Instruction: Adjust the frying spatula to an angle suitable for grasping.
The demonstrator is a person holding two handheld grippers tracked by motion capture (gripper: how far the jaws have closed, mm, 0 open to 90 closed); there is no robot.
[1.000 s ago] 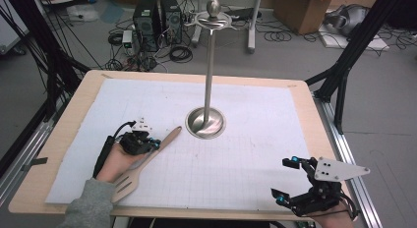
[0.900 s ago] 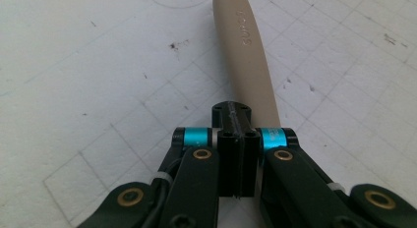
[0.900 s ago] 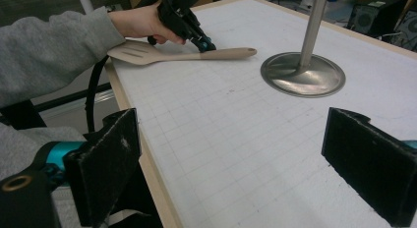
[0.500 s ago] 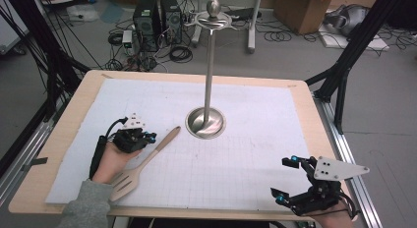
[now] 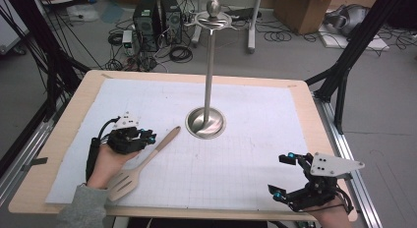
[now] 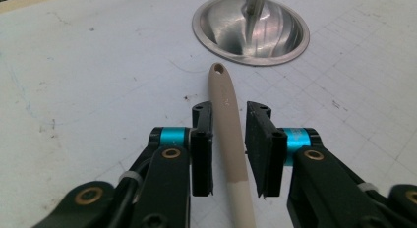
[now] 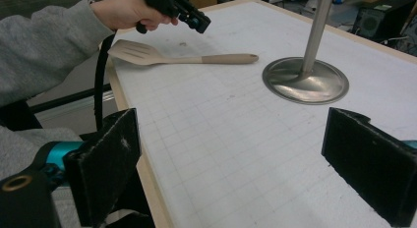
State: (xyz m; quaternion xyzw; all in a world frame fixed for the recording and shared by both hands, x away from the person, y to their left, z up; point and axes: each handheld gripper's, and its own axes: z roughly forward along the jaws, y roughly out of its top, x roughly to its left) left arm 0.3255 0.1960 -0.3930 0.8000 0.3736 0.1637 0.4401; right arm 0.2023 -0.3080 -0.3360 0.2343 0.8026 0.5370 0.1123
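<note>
Item: beige slotted spatula [image 5: 142, 164] flat on the tabletop [image 5: 59, 139], handle tip near the steel stand base [image 5: 205, 123]. Left gripper [image 6: 229, 139] view shows its jaws, just opening, straddling the handle without pressing. Right gripper [image 5: 285, 176] gapes empty, well apart from the base.

I can read no text, label, brand or number anywhere here; the desk's [image 5: 59, 154] sheet carries only a printed grid.
</note>
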